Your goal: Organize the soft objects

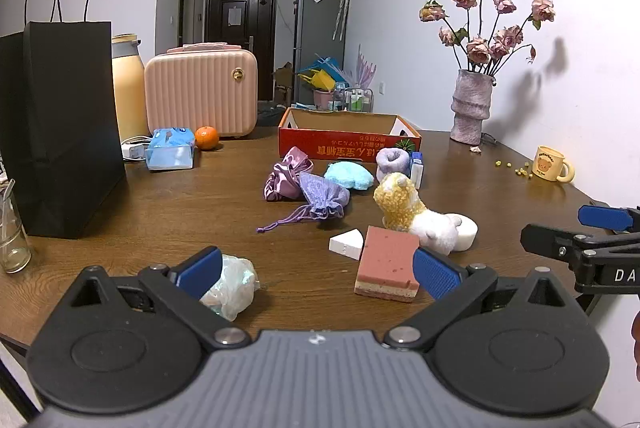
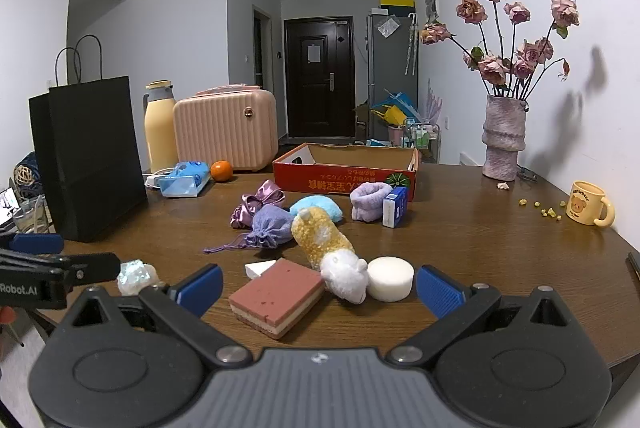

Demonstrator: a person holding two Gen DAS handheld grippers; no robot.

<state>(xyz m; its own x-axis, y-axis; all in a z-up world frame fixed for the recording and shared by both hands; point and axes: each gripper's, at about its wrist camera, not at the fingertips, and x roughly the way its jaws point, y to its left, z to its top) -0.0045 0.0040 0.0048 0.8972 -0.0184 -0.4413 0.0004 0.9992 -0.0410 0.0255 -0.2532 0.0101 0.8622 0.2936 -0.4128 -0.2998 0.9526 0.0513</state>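
- Grippers: left gripper (image 1: 316,274) and right gripper (image 2: 318,288) both spread wide, holding nothing.
- Sponge (image 2: 277,297), plush (image 2: 328,252) and pouches (image 2: 269,224) lie mid-table, near the far red box (image 2: 344,180).

A black paper bag (image 1: 64,124), pink case (image 1: 202,94), orange (image 1: 207,138), vase (image 1: 471,106) and mug (image 1: 550,165) stand apart.

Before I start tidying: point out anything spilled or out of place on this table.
Small yellow bits lie scattered on the table beside the bear mug, like a spill. A fallen petal sits at the foot of the vase. The soft things are simply loose in front of the red box.
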